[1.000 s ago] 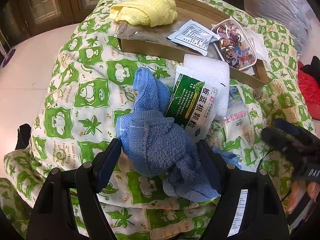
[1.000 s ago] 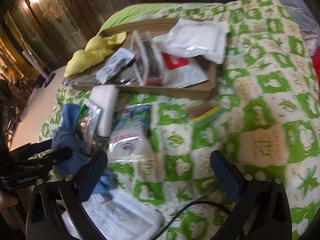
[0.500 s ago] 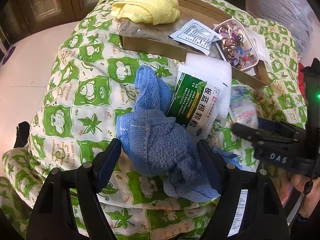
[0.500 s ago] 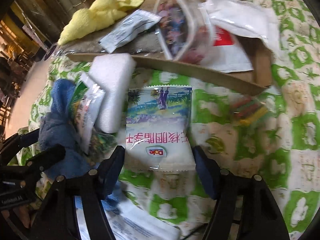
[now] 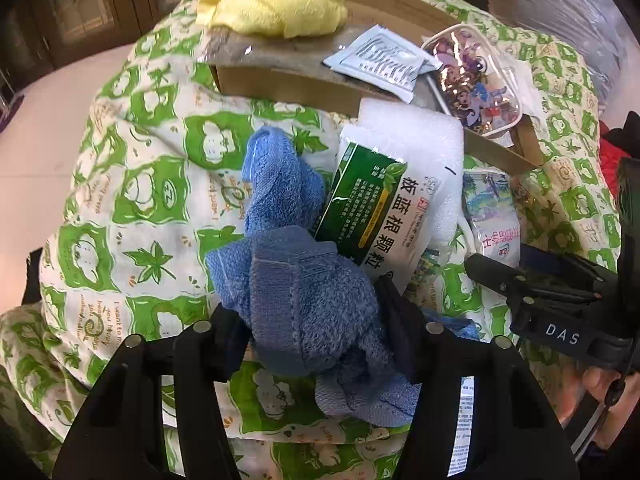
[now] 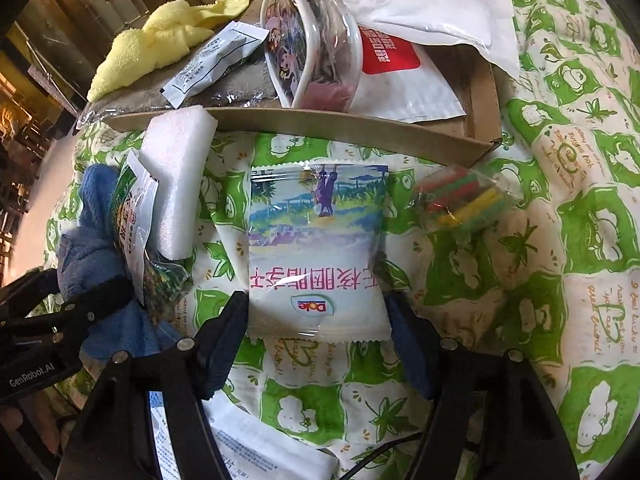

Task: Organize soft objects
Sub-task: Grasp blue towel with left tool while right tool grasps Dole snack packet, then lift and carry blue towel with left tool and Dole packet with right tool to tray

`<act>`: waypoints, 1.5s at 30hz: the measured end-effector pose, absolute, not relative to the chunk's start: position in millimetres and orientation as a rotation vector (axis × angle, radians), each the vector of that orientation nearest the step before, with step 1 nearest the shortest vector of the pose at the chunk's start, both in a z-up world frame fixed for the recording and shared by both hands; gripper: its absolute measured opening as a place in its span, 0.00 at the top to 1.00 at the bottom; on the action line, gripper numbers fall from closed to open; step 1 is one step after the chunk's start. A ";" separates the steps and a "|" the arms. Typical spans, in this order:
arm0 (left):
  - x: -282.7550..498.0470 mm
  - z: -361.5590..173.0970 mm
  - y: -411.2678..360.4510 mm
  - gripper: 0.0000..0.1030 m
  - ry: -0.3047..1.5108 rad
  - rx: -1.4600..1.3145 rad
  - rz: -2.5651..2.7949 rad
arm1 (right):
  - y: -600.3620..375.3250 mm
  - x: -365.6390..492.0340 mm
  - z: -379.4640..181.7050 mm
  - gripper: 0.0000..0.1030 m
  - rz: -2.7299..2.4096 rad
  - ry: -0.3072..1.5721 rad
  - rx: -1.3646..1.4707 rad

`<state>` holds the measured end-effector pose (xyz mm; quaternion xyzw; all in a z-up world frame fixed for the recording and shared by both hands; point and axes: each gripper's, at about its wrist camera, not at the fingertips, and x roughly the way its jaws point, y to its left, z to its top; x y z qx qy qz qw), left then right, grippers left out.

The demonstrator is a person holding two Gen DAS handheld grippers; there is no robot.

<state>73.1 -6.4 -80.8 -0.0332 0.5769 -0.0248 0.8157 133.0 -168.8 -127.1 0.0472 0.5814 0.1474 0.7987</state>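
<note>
Already the cardboard tray point(image 6: 486, 92) holds a yellow cloth point(image 5: 276, 2), a grey sachet point(image 5: 380, 62), a clear cartoon pouch point(image 6: 310, 36) and white bags, so the sorting looks partly done; still out on the green-patterned quilt point(image 5: 120, 184) are the blue towel point(image 5: 304, 292), the green herbal packet point(image 5: 380, 208), a white foam block point(image 6: 176, 180), a bundle of coloured sticks point(image 6: 460, 204) and the Dole snack pack point(image 6: 316, 248). Compared with a second ago, the left gripper point(image 5: 312, 320) has squeezed in and now pinches the blue towel, while the right gripper point(image 6: 316, 312) has swung forward and straddles the Dole snack pack, jaws spread wide at its bottom corners, not yet clamped.
</note>
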 end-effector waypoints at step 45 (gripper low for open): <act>56.7 -51.1 -12.2 0.50 1.094 -0.033 -0.084 | -181.0 131.6 -126.4 0.37 0.318 1.221 0.175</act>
